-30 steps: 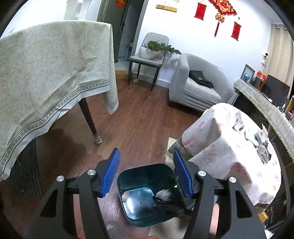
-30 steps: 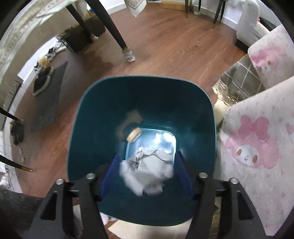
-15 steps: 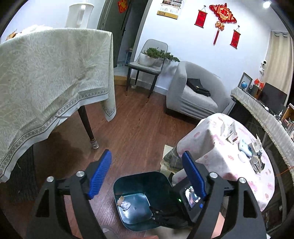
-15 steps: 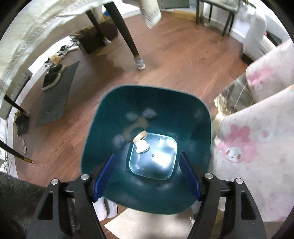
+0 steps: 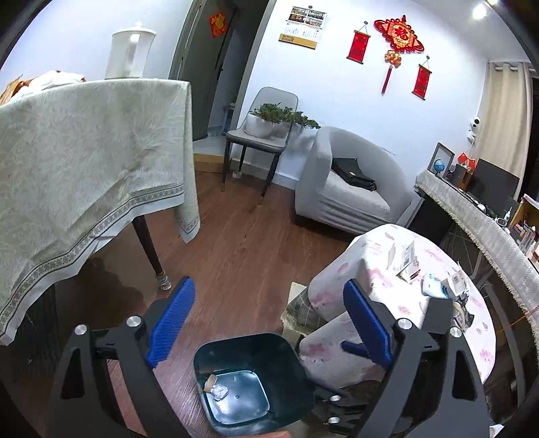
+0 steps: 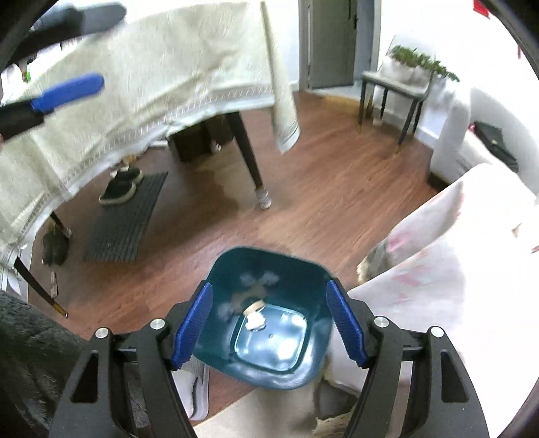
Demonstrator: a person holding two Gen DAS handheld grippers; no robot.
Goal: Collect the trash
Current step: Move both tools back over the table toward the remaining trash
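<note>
**A:** So, which step is going on, reading from the left?

**B:** By my judgement a drop is finishing; the left gripper [image 5: 267,323] is standing spread wide with nothing between its pads, having just been opening further; below it the bin [image 5: 296,380] is sitting on the floor, holding a crumpled paper wad [image 5: 219,391] and a small tan roll [image 5: 209,382] at the bottom.

**A:** And the right side?

**B:** The right gripper [image 6: 269,325] is also hanging spread and empty over the bin [image 6: 316,357]; the wad [image 6: 256,320] is lying inside, well below the pads.

**A:** What is the next move calling for?

**B:** Probably finding more trash; the small boxes on the round table [image 5: 478,340] are looking like candidates, so one gripper would be needing to swing right and come down around one.

**A:** Any writing?

**B:** Only a red knot ornament [image 5: 399,33] bearing one gold character, too small to read; the calendar [image 5: 303,28] print is illegible.
</note>
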